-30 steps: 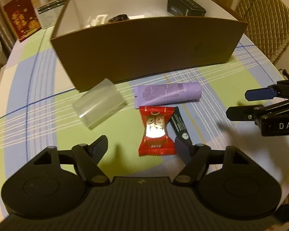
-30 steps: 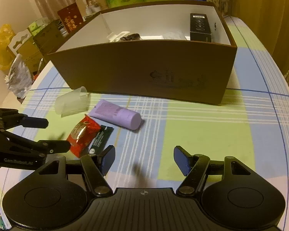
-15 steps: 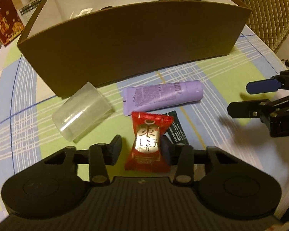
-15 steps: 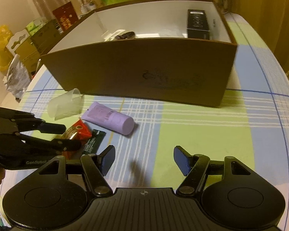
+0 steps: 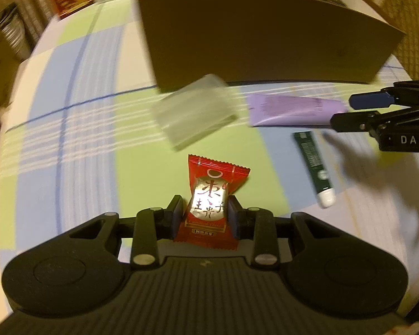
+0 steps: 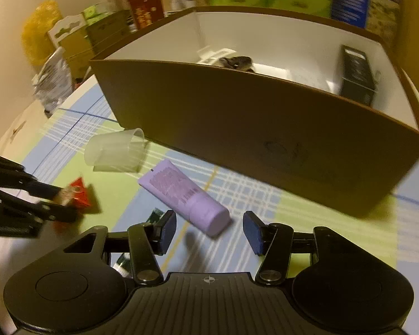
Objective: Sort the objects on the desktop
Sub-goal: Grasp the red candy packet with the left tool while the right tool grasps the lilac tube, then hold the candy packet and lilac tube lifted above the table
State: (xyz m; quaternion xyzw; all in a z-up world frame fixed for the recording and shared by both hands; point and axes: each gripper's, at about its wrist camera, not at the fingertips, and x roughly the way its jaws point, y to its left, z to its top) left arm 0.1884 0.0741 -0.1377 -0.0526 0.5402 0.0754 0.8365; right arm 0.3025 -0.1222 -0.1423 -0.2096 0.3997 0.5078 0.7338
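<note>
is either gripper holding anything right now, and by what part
The left gripper pinches the red candy packet across its lower middle. The right gripper holds nothing; its jaws are closing around the purple tube's cap end.

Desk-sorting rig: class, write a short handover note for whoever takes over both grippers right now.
Left gripper: jaws closing, pads pressing the red candy packet.
Right gripper: jaws closing, nothing gripped; the purple tube has its cap end just ahead of the jaws.
On the tablecloth: clear plastic cup on its side, the purple tube, small green tube.
Done: the brown box already holds a black carton and a few other items.
Left: box the candy, both tubes and the cup.
</note>
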